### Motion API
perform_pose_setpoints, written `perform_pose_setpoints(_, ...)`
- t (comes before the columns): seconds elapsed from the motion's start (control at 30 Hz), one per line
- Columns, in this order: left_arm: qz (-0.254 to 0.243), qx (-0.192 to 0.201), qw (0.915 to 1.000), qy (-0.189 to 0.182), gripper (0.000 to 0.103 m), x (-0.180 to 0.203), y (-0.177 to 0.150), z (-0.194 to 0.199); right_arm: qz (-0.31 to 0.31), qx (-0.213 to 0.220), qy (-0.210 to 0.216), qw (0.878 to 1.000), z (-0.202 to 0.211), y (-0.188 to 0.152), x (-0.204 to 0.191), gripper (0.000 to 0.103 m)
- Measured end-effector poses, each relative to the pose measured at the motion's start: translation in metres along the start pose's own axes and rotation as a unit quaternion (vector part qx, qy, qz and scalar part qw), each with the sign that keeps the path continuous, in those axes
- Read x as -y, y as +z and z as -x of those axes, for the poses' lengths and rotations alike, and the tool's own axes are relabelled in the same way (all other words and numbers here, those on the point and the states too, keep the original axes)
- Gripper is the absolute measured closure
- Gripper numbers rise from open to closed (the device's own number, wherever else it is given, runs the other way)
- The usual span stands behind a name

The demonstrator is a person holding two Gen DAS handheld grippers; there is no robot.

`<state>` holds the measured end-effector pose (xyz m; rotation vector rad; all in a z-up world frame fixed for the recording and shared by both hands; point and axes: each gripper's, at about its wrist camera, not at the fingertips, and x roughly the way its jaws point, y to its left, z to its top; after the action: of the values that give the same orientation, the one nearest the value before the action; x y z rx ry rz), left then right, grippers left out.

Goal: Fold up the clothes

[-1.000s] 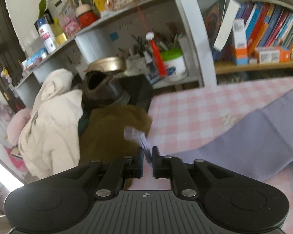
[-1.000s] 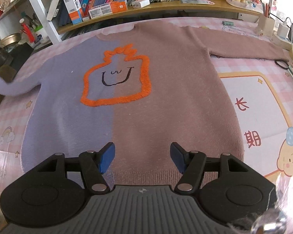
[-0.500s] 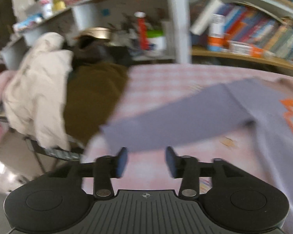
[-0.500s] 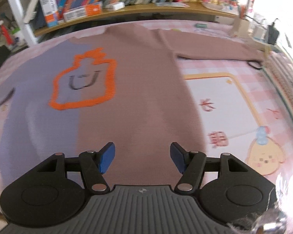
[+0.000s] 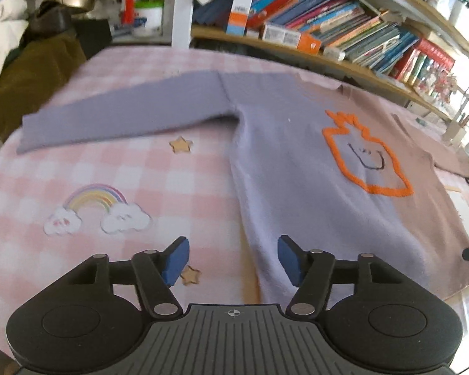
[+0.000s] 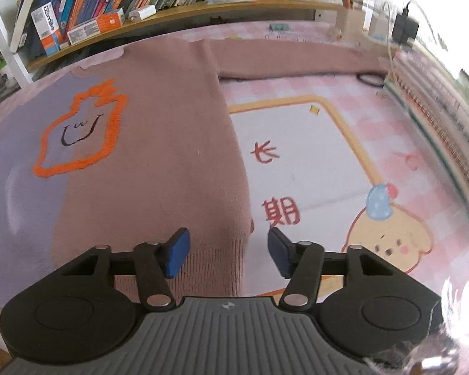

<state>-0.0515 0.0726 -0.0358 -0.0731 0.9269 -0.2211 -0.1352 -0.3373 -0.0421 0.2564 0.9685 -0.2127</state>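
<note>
Two-tone sweater point(image 5: 300, 162) flat on tablecloth point(image 5: 115, 168)

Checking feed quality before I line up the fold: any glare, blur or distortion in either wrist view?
Left wrist: soft motion blur, shelves bowed by the fisheye, sweater evenly lit. Right wrist: strong glare washes out the right edge and lower right corner; the sweater hem by the open right gripper is sharp.
</note>
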Motion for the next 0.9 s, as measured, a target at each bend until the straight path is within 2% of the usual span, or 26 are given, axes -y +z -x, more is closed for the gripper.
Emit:
perform_pose_setpoints(0.03,-0.002,-0.007,1.0,0.005,0.073,0.002,0.0,-0.004,-0.001,0.0,0.007,1.0,0.0,-0.001,0.001,0.062)
perform_pose_setpoints(0.07,-0.002,-0.011,0.9999,0.008,0.082,0.004,0.001,-0.008,0.003,0.002,0.011,1.0,-0.001,-0.002,0.001,0.068)
perform_pose_setpoints(0.1,-0.002,-0.011,0.9999,0.009,0.085,0.006,0.0,-0.01,0.009,0.004,0.014,1.0,0.0,-0.002,0.001,0.081)
perform_pose_setpoints(0.13,-0.005,-0.012,0.9999,0.009,0.094,0.009,0.0,-0.012,0.016,0.006,0.018,1.0,0.0,-0.003,0.0,0.086)
perform_pose_setpoints(0.17,-0.012,-0.012,0.9998,0.01,0.099,0.012,0.001,-0.013,0.015,0.008,0.02,1.0,0.0,-0.003,0.002,0.09)
perform_pose_setpoints(0.5,-0.071,-0.009,0.9974,0.014,0.099,0.042,0.015,-0.032,0.002,0.021,0.012,1.0,0.003,-0.004,0.012,0.096)
perform_pose_setpoints(0.67,-0.079,-0.007,0.9968,0.012,0.099,0.041,0.022,-0.039,-0.001,0.021,0.016,1.0,0.0,-0.001,0.011,0.095)
perform_pose_setpoints(0.9,-0.065,0.006,0.9971,0.039,0.099,0.033,0.036,-0.041,-0.012,0.024,0.027,0.999,-0.005,0.004,0.011,0.096)
